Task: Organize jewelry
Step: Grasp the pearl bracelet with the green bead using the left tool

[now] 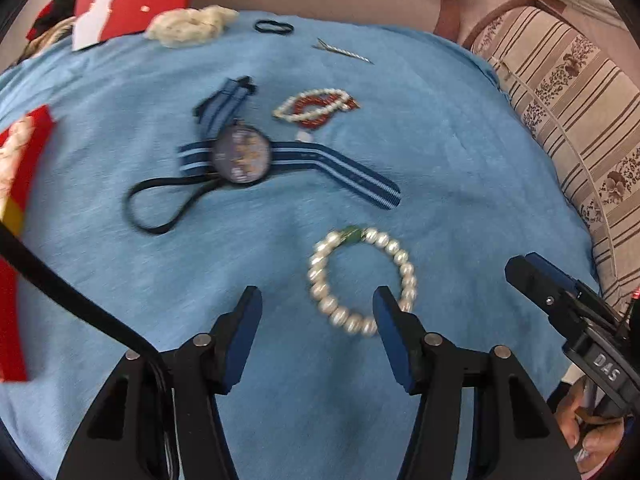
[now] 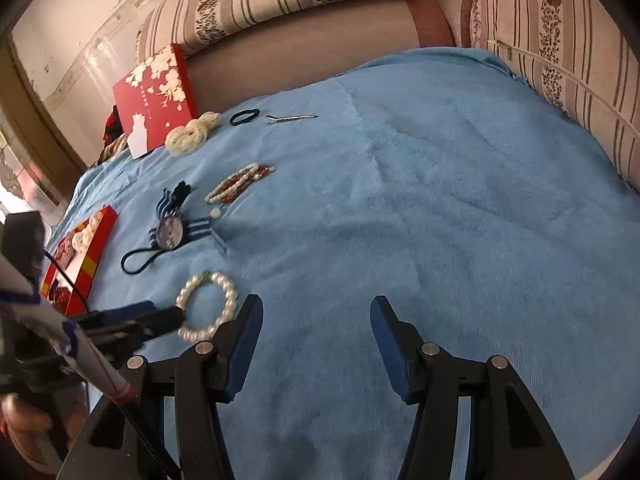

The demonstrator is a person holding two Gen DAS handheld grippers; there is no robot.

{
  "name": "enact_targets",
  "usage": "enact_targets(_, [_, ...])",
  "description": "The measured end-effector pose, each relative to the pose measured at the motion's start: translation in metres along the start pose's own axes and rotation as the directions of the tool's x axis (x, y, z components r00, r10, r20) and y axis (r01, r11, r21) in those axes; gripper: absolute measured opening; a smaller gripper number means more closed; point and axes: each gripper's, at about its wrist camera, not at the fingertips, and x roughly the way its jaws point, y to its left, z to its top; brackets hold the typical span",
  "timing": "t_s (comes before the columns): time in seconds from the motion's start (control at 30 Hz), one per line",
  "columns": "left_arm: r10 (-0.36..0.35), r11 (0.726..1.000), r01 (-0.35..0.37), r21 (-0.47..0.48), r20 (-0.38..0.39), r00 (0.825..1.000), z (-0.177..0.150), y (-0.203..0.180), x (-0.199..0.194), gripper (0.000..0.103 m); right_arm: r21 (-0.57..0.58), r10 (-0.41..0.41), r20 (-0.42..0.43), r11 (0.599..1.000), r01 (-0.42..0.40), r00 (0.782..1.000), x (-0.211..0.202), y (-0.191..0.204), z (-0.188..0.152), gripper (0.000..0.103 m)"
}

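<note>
Pearl bracelet [image 1: 362, 282] lies on our blue blanket [image 1: 460, 184]; our left gripper [image 1: 318, 308] gapes empty beside it, apparently to straddle the beads; right gripper [image 2: 316, 320] waits wide, empty.

The right finger of the left hand-held gripper [image 1: 317, 304] is covering part of the pearl bracelet [image 1: 362, 280] along its near right arc. In the right wrist view, the same bracelet's near left beads are disappearing behind dark gripper fingers. The watch [image 1: 240, 156] face is blurring, so its dial markings are staying unreadable. The red tray [image 1: 18, 184] is getting cut off by the left edge, its contents smeared. The red box [image 2: 156, 96] is carrying small print too tiny to read. A dark object behind it is mostly hiding.
</note>
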Motion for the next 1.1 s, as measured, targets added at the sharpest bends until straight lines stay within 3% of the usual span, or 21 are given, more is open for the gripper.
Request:
enact_targets(0.03, [0.009,1.0,-0.009,0.01,0.007,1.0,0.003,-0.004,0.005,0.05,0.008,0.004,-0.003,1.0,-0.004,1.0,0.003,-0.002,0.003,0.06])
enact_targets(0.1, [0.031,0.999,-0.032,0.036,0.027,0.999,0.004,-0.01,0.008,0.031,0.016,0.011,-0.008,1.0,-0.011,1.0,0.009,-0.002,0.009,0.06])
enact_targets(0.13, [0.045,0.998,-0.046,0.048,0.025,0.999,0.004,-0.011,0.011,0.009,0.018,0.016,-0.009,1.0,-0.016,1.0,0.012,-0.001,0.012,0.06])
enact_targets(0.23, [0.015,1.0,-0.015,0.025,0.019,1.0,0.003,0.0,0.006,0.01,0.013,0.034,-0.012,0.999,-0.034,0.999,0.018,0.005,0.021,0.06])
enact_targets(0.33, [0.036,0.999,-0.036,-0.002,0.029,0.999,-0.011,0.023,-0.011,0.01,-0.029,0.055,-0.009,0.998,-0.056,0.998,0.023,0.023,0.031,0.06])
enact_targets(0.47, [0.034,0.996,-0.032,-0.081,0.022,0.999,-0.034,0.069,-0.035,0.01,-0.149,0.081,-0.029,0.985,-0.084,0.996,0.044,0.059,0.045,0.06])
enact_targets(0.57, [0.015,0.989,-0.012,-0.146,0.021,1.0,-0.046,0.098,-0.051,0.01,-0.234,0.043,-0.06,0.971,-0.056,0.997,0.076,0.086,0.05,0.06])
enact_targets(0.6, [0.019,0.988,-0.015,-0.156,0.023,1.0,-0.048,0.103,-0.054,0.01,-0.246,0.029,-0.071,0.968,-0.045,0.997,0.085,0.091,0.05,0.056])
enact_targets(0.63, [0.026,0.986,-0.022,-0.166,0.024,0.999,-0.052,0.108,-0.057,0.01,-0.259,0.01,-0.086,0.965,-0.032,0.996,0.094,0.096,0.049,0.045])
enact_targets(0.67, [0.033,0.985,-0.028,-0.169,0.025,0.999,-0.054,0.111,-0.058,0.01,-0.268,-0.005,-0.107,0.963,-0.024,0.994,0.101,0.1,0.048,0.01])
enact_targets(0.7, [0.039,0.985,-0.034,-0.172,0.026,0.999,-0.056,0.114,-0.059,0.01,-0.265,-0.004,-0.127,0.964,-0.03,0.992,0.104,0.101,0.046,0.003])
enact_targets(0.87, [0.035,0.985,-0.028,-0.171,0.036,0.999,-0.058,0.116,-0.06,0.01,-0.232,0.016,-0.133,0.972,-0.047,0.991,0.071,0.094,0.021,0.002])
enact_targets(1.1, [0.054,0.987,-0.046,-0.152,0.049,0.997,-0.063,0.111,-0.059,0.01,-0.101,0.016,-0.236,0.994,-0.041,0.972,0.018,0.04,-0.038,0.003])
